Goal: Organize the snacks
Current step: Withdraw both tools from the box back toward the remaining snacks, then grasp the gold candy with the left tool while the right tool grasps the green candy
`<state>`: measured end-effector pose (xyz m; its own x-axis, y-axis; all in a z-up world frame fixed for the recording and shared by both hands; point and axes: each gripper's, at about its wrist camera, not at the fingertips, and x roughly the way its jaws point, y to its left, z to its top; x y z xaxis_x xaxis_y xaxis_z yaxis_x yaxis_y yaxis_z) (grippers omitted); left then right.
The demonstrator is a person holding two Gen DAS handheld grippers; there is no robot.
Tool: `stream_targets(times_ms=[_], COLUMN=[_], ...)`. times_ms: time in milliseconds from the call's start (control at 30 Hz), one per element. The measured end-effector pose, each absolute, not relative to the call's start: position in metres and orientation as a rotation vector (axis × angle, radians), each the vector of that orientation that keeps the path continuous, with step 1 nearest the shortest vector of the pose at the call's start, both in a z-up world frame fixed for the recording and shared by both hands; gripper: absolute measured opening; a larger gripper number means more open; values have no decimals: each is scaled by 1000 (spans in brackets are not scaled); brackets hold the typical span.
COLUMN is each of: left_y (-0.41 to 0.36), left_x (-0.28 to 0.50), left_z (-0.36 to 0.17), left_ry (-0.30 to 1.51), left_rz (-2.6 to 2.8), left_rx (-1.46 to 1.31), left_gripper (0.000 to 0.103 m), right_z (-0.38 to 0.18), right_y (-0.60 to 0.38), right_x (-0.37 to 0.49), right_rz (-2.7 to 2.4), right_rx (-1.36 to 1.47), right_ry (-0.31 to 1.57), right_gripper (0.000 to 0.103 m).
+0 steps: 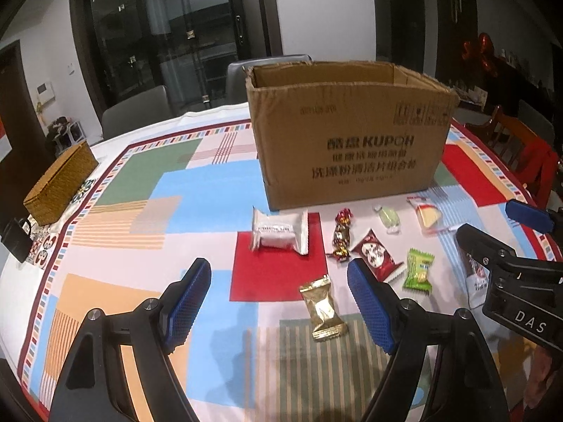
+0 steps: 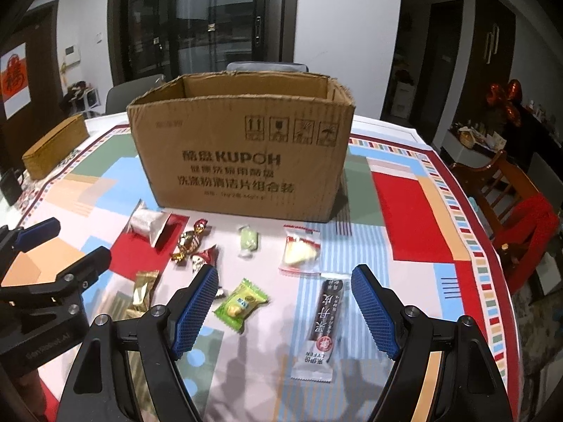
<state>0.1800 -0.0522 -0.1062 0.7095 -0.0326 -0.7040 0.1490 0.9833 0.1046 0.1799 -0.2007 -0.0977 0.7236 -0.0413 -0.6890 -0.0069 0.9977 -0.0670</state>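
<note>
An open cardboard box stands on the patterned tablecloth. Several snacks lie in front of it: a white packet, a gold packet, a foil candy, a red packet, a green packet, a pale green candy, a clear-wrapped cake and a dark bar. My left gripper is open above the gold packet. My right gripper is open, with the green packet and dark bar between its fingers.
A woven basket sits at the table's far left, with a black mug near it. Grey chairs stand behind the table. A wooden chair with red cloth stands at the right.
</note>
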Motion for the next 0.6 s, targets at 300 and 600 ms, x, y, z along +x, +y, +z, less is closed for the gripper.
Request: stream_targets(times_ms=[300,600], left_y=[-58,-60], left_x=[179,182], left_z=[-129,-149], left_ry=[809,832], left_rz=[-115,-121], left_rx=[165,153], left_gripper=[80,79], right_z=[-115,-132], right_y=[-199,-191], right_x=[187,195], right_rz=[9,39], right_rx=[-63,-77], right_ry=[813,860], right_gripper=[79,74])
